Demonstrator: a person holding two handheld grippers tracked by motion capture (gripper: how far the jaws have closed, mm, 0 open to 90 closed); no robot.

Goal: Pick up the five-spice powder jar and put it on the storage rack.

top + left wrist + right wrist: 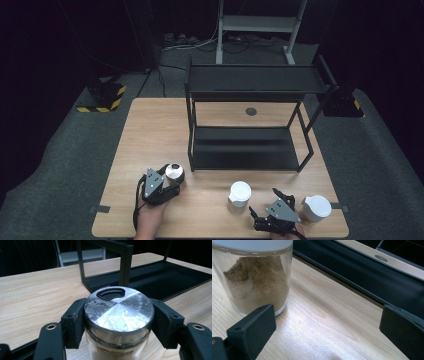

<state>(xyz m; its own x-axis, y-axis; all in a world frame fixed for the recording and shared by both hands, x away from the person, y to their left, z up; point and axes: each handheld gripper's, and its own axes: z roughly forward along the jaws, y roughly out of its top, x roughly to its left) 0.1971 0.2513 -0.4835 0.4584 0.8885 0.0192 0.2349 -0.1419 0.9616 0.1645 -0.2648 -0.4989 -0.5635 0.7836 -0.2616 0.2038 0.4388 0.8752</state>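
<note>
A glass jar (118, 322) with a scuffed metal lid stands upright on the wooden table, clamped between black jaws.

No text, label, brand or number can be read in any of the views. The only sign to be seen is the yellow-and-black striped warning marking (102, 108) on the edge of a dark block on the grey floor, at the left of the light wooden tabletop (150, 130). No letters are carried by it.
</note>
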